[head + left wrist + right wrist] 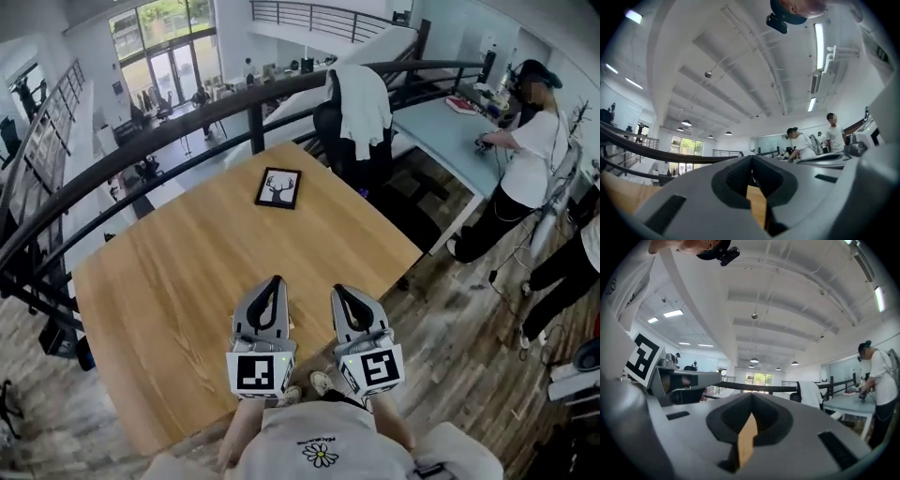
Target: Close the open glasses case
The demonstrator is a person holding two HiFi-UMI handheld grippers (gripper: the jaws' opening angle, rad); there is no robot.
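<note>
Left gripper point(275, 280) and right gripper point(337, 290), jaws together, hover empty over the table point(178, 272).

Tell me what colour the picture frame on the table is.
Black. The picture frame shows best in the head view.

Counted one wooden table point(187, 272). One framed picture point(278, 187). Grippers were two: left gripper point(274, 281), right gripper point(339, 291). Two marker cubes point(260, 372), one apiece. One white jacket point(361, 103). Two people point(534, 141) nearby.
</note>
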